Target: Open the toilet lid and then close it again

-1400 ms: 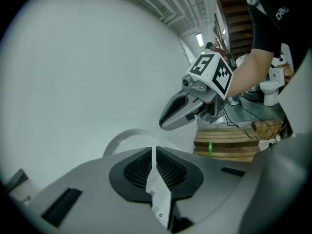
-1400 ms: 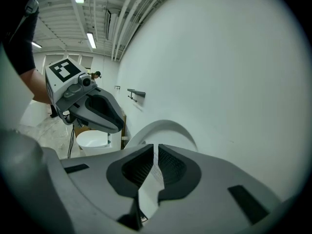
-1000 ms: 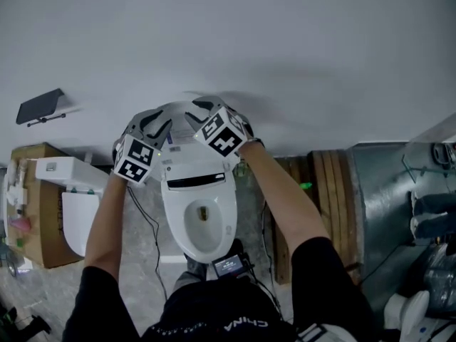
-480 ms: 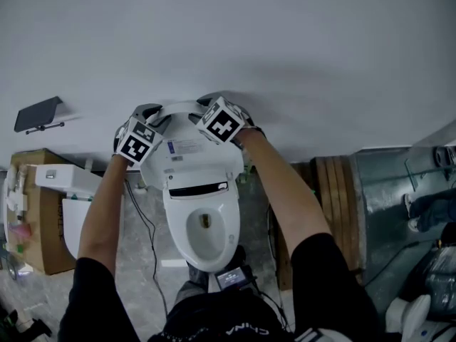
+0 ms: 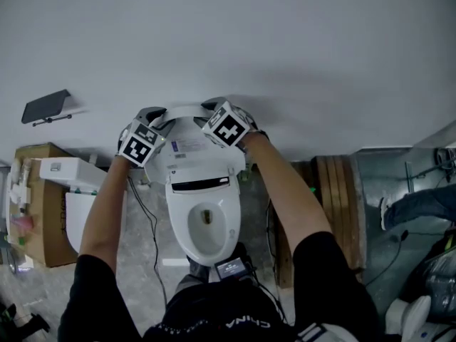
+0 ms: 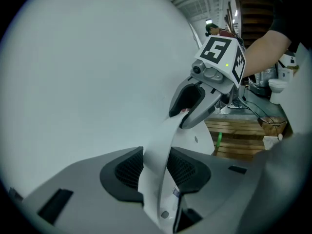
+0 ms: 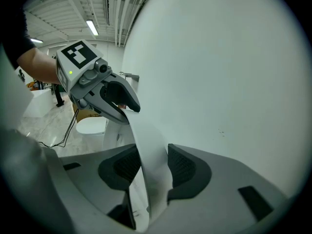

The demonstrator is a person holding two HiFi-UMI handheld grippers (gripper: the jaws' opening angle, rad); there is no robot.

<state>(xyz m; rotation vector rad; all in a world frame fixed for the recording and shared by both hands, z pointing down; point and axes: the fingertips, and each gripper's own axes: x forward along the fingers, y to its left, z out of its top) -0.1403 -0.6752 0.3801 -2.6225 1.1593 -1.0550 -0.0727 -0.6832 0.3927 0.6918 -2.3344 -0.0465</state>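
The white toilet lid (image 5: 194, 135) stands raised near the wall above the open seat and bowl (image 5: 205, 223). My left gripper (image 5: 158, 115) holds the lid's upper left rim and my right gripper (image 5: 214, 107) its upper right rim. In the left gripper view the rim (image 6: 158, 143) runs between the pads of my left gripper (image 6: 155, 167), which touch it on both sides; these jaws have just been opening. In the right gripper view the rim (image 7: 148, 140) sits between the pads of my right gripper (image 7: 153, 167), whose jaws opened and have just been closing.
The white wall (image 5: 285, 41) is right behind the lid. Another white toilet (image 5: 77, 212) and a cardboard box (image 5: 39, 212) stand at the left, wooden pallets (image 5: 331, 191) at the right. Cables (image 5: 146, 219) trail over the floor. A person's leg (image 5: 420, 204) shows at the far right.
Both grippers sit a little higher in the head view and closer to the lid's top corners than a second ago. The lid stays raised. A person's leg has appeared at the right.
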